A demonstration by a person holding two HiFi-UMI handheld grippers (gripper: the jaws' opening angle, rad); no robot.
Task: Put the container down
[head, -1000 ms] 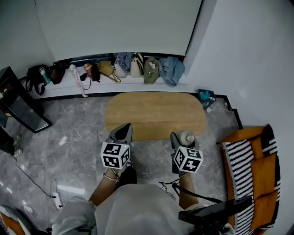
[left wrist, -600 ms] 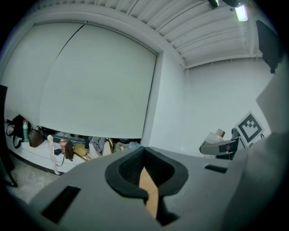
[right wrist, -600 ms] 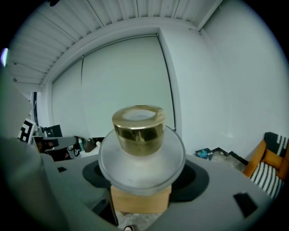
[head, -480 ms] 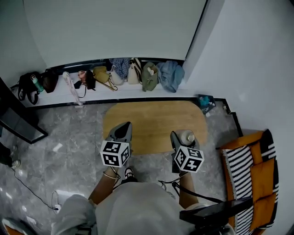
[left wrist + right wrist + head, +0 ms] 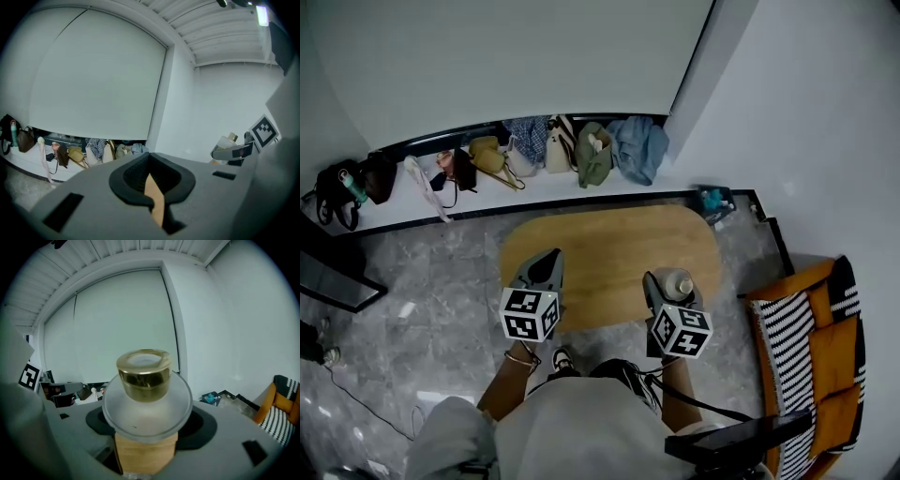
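A frosted container (image 5: 679, 282) with a gold cap (image 5: 143, 367) stands upright between the jaws of my right gripper (image 5: 668, 287), which is shut on its body. It hangs over the near right part of the oval wooden table (image 5: 609, 239). In the right gripper view the container (image 5: 146, 401) fills the centre, with table wood visible under it and the right gripper (image 5: 145, 448) closed round it. My left gripper (image 5: 545, 266) is over the table's near left part, its jaws together and nothing in them. In the left gripper view the left gripper (image 5: 153, 190) shows only a thin slit, and the container (image 5: 227, 141) appears at far right.
Several bags and clothes (image 5: 553, 145) line a low ledge along the back wall. An orange and striped seat (image 5: 811, 323) stands to the right of the table. A small blue item (image 5: 712, 200) lies in the corner. Grey tiled floor (image 5: 422, 281) surrounds the table.
The person has moved forward: the table has come closer and both grippers are now over its near part. The right gripper still holds the container; the left stays shut.
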